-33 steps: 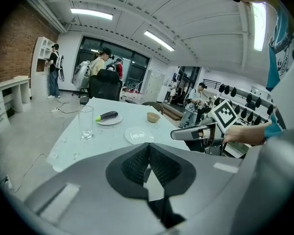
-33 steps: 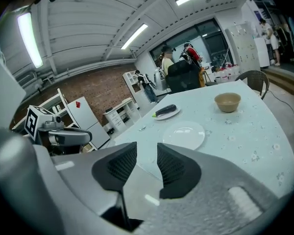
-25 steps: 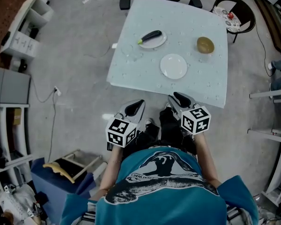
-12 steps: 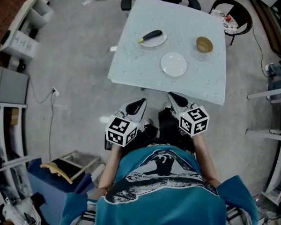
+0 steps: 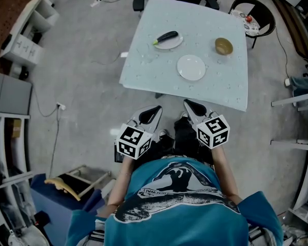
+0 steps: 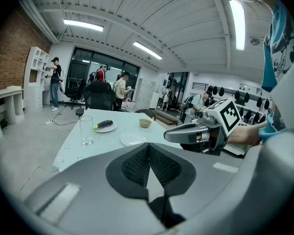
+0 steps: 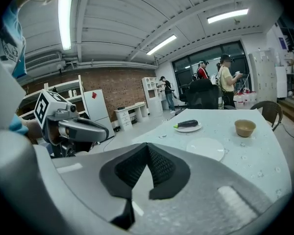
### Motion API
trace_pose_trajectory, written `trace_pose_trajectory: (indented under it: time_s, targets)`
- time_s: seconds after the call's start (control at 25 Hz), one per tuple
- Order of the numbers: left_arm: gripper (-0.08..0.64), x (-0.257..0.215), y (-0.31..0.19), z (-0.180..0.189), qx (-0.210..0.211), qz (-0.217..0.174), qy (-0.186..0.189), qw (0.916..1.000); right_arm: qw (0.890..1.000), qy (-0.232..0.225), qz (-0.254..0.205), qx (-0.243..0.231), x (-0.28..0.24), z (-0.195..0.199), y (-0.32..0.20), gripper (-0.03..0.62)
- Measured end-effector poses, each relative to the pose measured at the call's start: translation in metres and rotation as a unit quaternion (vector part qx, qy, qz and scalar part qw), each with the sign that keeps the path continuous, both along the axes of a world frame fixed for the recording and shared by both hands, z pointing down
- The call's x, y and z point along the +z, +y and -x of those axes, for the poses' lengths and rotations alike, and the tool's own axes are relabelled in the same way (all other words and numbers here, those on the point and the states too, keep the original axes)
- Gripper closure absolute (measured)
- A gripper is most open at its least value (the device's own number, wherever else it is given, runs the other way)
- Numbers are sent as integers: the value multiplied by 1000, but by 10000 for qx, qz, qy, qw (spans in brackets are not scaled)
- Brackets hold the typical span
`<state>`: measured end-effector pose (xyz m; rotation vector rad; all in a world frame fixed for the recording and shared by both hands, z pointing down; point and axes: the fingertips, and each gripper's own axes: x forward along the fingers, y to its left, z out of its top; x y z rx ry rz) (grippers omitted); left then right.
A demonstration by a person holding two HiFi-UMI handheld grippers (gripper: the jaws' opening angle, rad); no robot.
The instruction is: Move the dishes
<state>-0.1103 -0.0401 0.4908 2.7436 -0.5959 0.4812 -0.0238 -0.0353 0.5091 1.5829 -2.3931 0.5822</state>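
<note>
Left hand-held gripper (image 5: 152,110): jaws pressed together, nothing pinched. Right hand-held gripper (image 5: 190,105): likewise closed, nothing pinched. Both are held side by side in front of the torso, pointed at the worktop (image 5: 138,73) but short of its near edge. All dishes are left on the worktop. An empty white plate (image 5: 191,67) is set nearest, a brown bowl (image 5: 224,46) further back to the right, and a second plate (image 5: 175,43) carrying an eggplant (image 5: 166,37) further back to the left. A clear glass (image 6: 86,129) is seen upright near that plate.

On the pale bench (image 5: 138,73), an empty white plate (image 5: 191,67) lies flat near the front edge. Behind it, a small plate (image 5: 173,43) carries a dark eggplant (image 5: 165,37). A brown bowl (image 5: 224,46) stands upright at right.
</note>
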Motion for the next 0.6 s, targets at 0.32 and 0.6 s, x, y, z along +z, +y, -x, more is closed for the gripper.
trace_pose_trajectory:
  time_s: [0.32,0.6]
  targets:
    - [546,-3,2,4,-66,-60,23,10000,10000,-7,-30,-71,-3,3,2,592]
    - [546,-1,6,5,-33,-82,7,10000,10000,-58,-27,-57,0,2,3,592]
